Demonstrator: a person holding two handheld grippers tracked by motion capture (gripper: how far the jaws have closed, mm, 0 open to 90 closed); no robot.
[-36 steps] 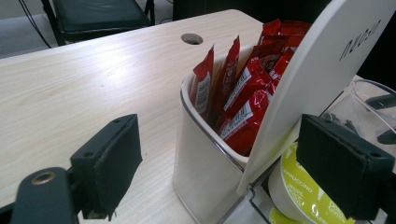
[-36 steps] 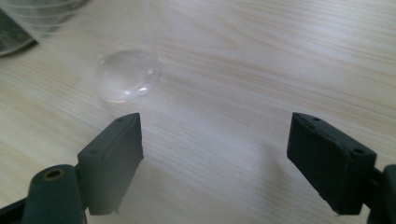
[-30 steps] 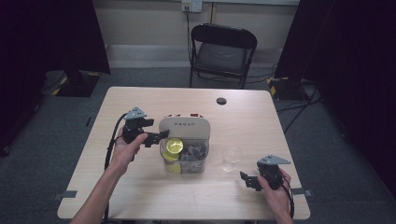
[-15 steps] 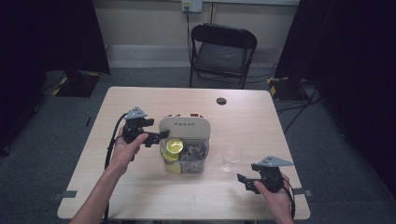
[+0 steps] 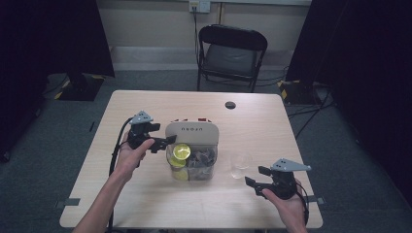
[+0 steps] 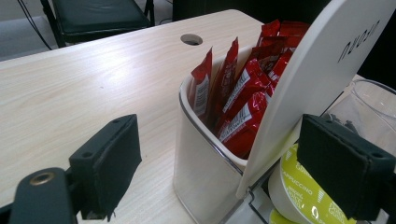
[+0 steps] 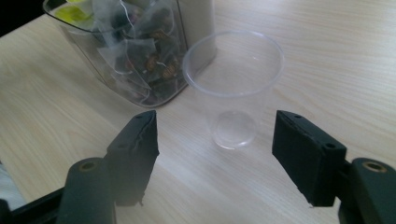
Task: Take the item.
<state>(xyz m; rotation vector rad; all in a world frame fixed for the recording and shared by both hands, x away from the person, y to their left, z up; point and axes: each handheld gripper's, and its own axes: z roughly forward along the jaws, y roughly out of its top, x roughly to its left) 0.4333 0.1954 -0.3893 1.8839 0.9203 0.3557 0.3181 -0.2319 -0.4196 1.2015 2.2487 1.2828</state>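
The left gripper (image 5: 163, 141) was at the left side of the organiser (image 5: 192, 151), which stood near the middle of the bench (image 5: 145, 199). Its jaws were spread wide and clasped nothing; in the left gripper view one pad sat close to a yellow-green capsule (image 6: 299, 193), though contact could not be confirmed. The organiser's white rear compartment (image 6: 205, 154) held upright red sachets (image 6: 243, 102), behind a tilted white lid (image 6: 317, 70). Its clear front section (image 7: 135, 56) held wrapped tea bags.

The right gripper (image 5: 253, 183) was near the bench's front right corner, jaws spread apart, empty. A clear plastic cup (image 7: 233, 84) stood upright just beside the organiser's right side, apart from those jaws.
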